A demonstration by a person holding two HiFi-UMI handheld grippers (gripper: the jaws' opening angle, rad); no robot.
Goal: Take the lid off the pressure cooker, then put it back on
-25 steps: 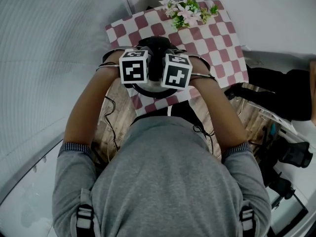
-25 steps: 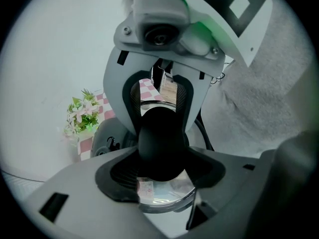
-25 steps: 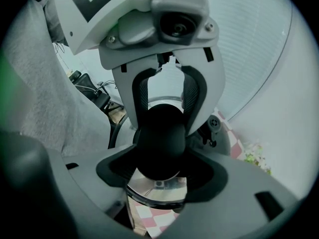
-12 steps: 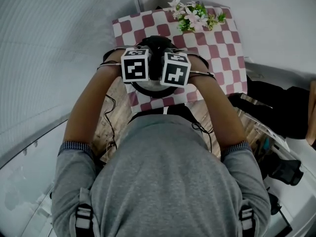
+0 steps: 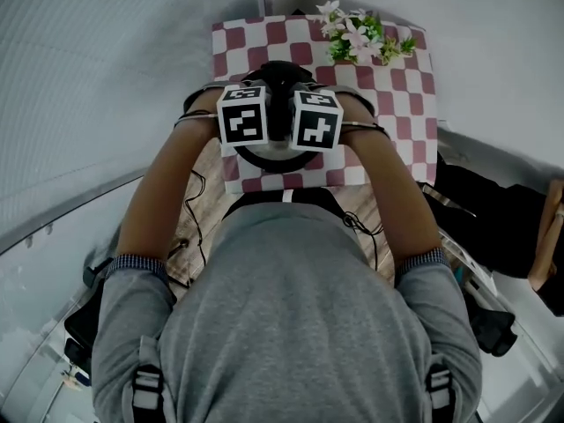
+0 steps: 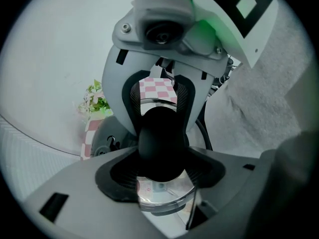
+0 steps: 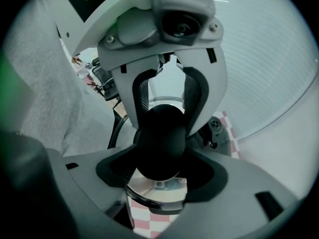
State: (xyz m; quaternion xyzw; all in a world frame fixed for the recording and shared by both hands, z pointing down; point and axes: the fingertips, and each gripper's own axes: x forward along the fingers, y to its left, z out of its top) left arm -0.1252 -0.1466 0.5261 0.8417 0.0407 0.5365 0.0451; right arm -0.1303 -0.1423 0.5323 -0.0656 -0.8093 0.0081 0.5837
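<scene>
The pressure cooker (image 5: 264, 159) stands on a red-and-white checked cloth (image 5: 392, 95), mostly hidden under my two marker cubes. Its lid carries a black round knob (image 6: 158, 143), and glass and a metal rim (image 6: 162, 195) show beneath it. My left gripper (image 6: 158, 151) is shut on the knob from one side. From the opposite side my right gripper (image 7: 159, 151) is shut on the same knob (image 7: 159, 143), so each gripper faces the other across it. In the head view the left cube (image 5: 243, 115) and right cube (image 5: 317, 120) sit side by side over the lid.
A bunch of white and pink flowers (image 5: 361, 35) lies at the cloth's far end. The cloth covers part of a wooden table (image 5: 204, 203), with black cables (image 5: 198, 227) trailing at its near left. A dark bag or garment (image 5: 493, 210) lies to the right.
Both grippers stay clamped on the knob in the same spot and have rolled a little together. The head view has swung, so the cloth now sits straighter and higher in the picture.
</scene>
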